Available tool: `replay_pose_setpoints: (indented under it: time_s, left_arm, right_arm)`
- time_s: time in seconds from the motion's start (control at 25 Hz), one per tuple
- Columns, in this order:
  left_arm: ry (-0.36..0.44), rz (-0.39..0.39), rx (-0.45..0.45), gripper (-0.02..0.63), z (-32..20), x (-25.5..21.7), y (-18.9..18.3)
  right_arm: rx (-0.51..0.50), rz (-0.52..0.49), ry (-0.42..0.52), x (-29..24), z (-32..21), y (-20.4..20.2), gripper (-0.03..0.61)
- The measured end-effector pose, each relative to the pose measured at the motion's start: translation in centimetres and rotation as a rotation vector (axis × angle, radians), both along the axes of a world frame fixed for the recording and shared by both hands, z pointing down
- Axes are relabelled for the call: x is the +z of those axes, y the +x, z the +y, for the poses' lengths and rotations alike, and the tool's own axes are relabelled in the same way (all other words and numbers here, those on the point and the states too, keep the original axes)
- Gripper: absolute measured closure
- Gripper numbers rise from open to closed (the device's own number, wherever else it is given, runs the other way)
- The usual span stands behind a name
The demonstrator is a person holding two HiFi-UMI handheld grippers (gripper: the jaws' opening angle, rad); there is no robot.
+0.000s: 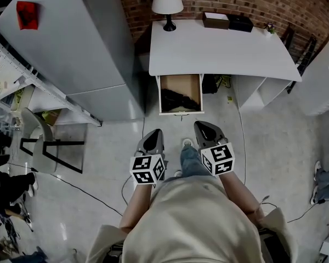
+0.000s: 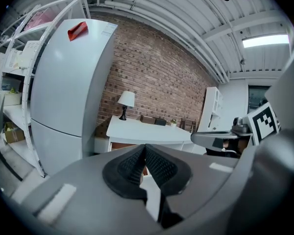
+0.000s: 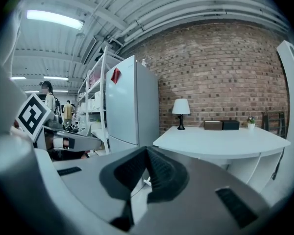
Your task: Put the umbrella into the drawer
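Note:
A wooden drawer (image 1: 180,83) stands pulled out from under the white desk (image 1: 219,51). A dark folded umbrella (image 1: 181,99) lies inside it. My left gripper (image 1: 153,137) and right gripper (image 1: 206,130) hover side by side over the floor, a short way in front of the drawer, both pointing toward it. Each is shut with its pads together and nothing between them, as the left gripper (image 2: 145,153) and right gripper (image 3: 146,156) views show. The desk (image 2: 147,129) shows beyond the left jaws.
A grey fridge (image 1: 77,48) stands left of the desk, with white shelving (image 1: 22,75) and a chair (image 1: 38,141) further left. A lamp (image 1: 167,4) and two boxes (image 1: 227,21) sit on the desk. Cables (image 1: 85,190) trail over the floor. A white cabinet (image 1: 326,75) is at the right.

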State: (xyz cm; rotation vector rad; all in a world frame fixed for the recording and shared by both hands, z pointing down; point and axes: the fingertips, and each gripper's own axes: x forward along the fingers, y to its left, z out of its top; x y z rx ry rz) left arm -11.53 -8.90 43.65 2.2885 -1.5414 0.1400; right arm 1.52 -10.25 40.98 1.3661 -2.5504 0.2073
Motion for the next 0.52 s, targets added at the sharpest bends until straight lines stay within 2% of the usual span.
replay_pose_setpoints:
  time_s: [0.52]
  left_arm:
    - [-0.024, 0.007, 0.006, 0.601, -1.2, 0.3, 0.4]
  right_arm:
    - [-0.003, -0.015, 0.003, -0.3, -1.3, -0.1, 0.577]
